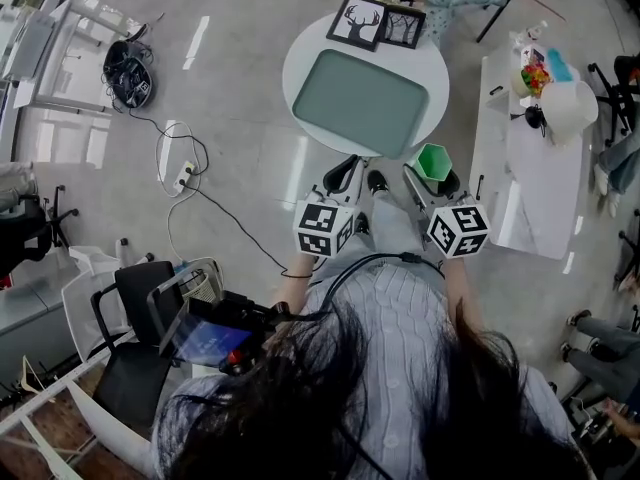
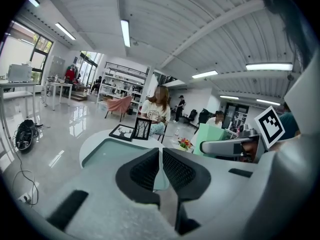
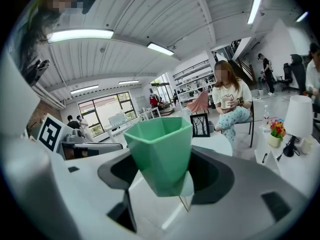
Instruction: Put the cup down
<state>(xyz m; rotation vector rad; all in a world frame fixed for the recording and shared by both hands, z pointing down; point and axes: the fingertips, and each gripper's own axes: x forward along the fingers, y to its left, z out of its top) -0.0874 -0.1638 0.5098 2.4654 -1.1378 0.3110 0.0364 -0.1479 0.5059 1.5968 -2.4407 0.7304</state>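
Jaws of the right gripper (image 3: pixel 165 176) clamp the green cup (image 3: pixel 159 149); jaws of the left gripper (image 2: pixel 161 166) seem pressed together.

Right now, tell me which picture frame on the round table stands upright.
The tree frame; the deer frame beside it lies flat.

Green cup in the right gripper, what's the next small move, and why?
Probably carry the right gripper forward over the tray. It is shut on the green cup, held upright, but in the head view the cup hangs short of the round table's near edge, above the floor, so opening now would likely drop it.
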